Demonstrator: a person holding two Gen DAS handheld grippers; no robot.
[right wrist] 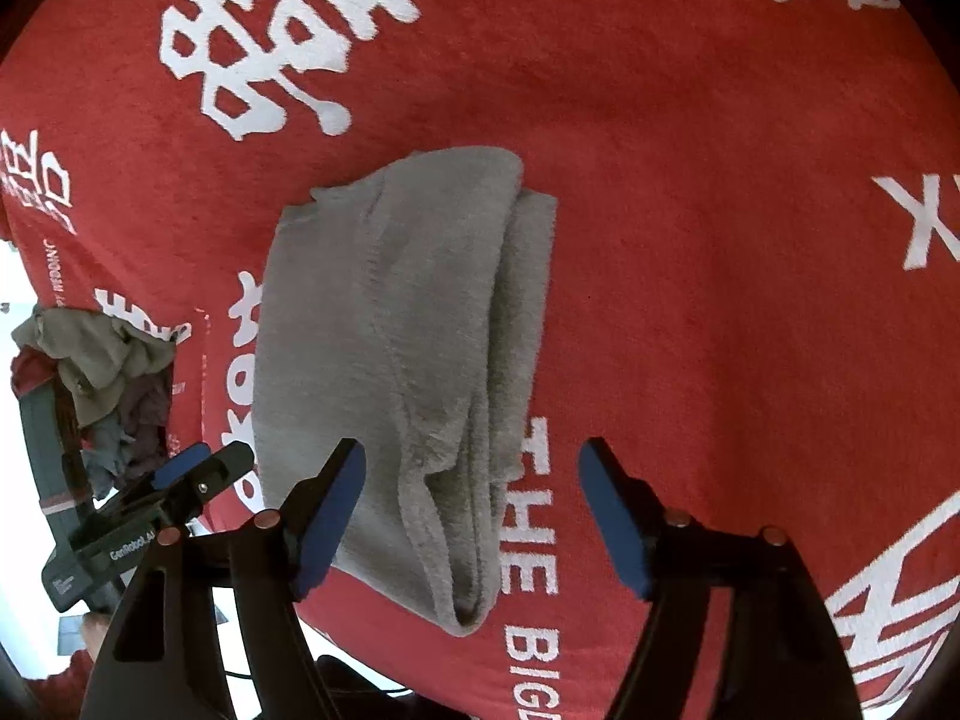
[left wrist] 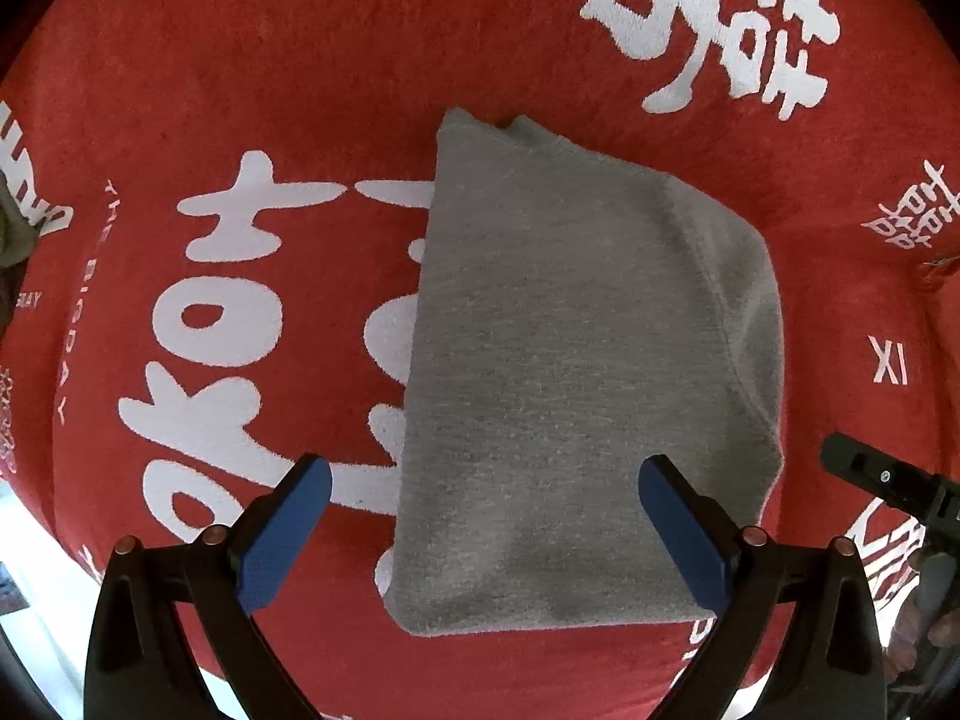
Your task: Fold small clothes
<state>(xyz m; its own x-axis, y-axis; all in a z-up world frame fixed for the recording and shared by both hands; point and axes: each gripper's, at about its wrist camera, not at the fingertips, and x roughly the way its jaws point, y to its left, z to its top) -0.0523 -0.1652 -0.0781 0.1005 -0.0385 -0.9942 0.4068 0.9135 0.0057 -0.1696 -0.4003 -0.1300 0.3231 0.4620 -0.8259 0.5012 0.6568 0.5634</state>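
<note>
Roughly left to right, as seen from the two wrist cameras:

Pile of clothes: far left in the right wrist view, at the cloth's edge; crumpled olive, dark red and blue-grey pieces heaped together, unfolded.

Left gripper: blue pads spread wide, pointing down over the near end of the grey piece. Left pad sits over bare red cloth, right pad over the grey fabric. Nothing pinched between them. Whether the tips touch the surface, cannot tell. Same tool shows in the right wrist view at lower left, black body with a white label, just beside the grey piece's left edge.

Grey garment: folded, lying flat in the middle of the cloth, well apart from the pile. Left edge straight, right side rounded, a small tuck at the far top. From the right wrist view it reads as a long stack with layered fold edges along its right side and an open loop of fabric at the near end.

Red cloth: covers the whole work surface; large white characters and small lettering printed on it.

Right gripper: jaws well apart, empty. Left pad over the garment's near end, right pad over red cloth. Its black tip shows at the right edge of the left wrist view.
</note>
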